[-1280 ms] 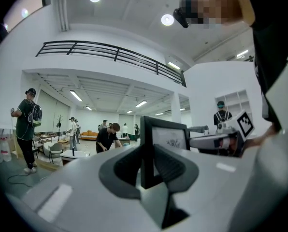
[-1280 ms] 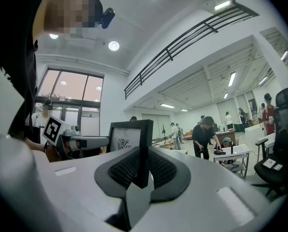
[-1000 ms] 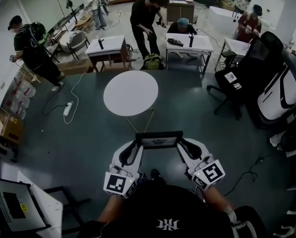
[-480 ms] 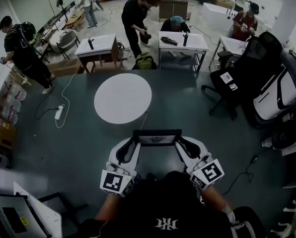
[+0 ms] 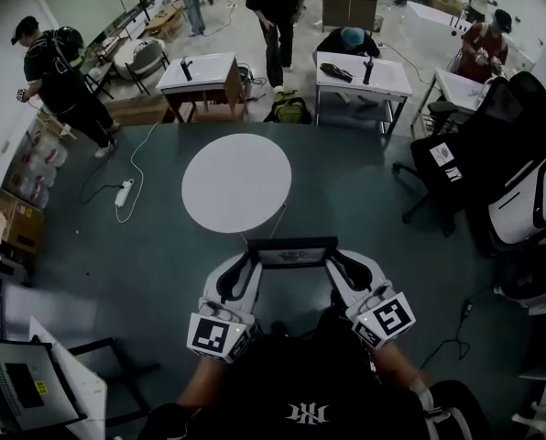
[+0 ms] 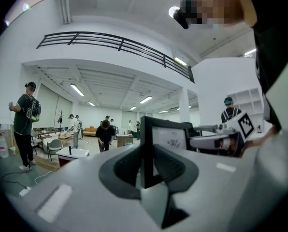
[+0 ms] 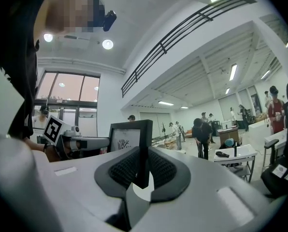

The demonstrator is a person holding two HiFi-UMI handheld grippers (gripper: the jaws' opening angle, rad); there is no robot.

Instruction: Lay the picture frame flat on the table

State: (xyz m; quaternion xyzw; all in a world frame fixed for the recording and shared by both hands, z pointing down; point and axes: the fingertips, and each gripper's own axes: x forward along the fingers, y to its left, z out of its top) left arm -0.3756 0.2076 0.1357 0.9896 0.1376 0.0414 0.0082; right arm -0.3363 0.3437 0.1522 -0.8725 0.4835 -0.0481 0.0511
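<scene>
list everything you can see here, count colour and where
picture frame: 1, black, upright between both claws
round table: 1, white, ahead of the frame
desks: 3, white, beyond the round table
office chair: 1, black, right
backpack: 1, green, floor between two desks
power strip: 1, white, floor at left
people: several, around the desks
left claw: 1, white, shut on frame's left edge
right claw: 1, white, shut on frame's right edge

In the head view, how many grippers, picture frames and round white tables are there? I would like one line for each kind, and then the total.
Grippers: 2, the left gripper and the right gripper, each clamped on one side edge of the frame
Picture frame: 1, the picture frame, held upright between them
Round white table: 1, the round white table, bare
Total: 4
</scene>
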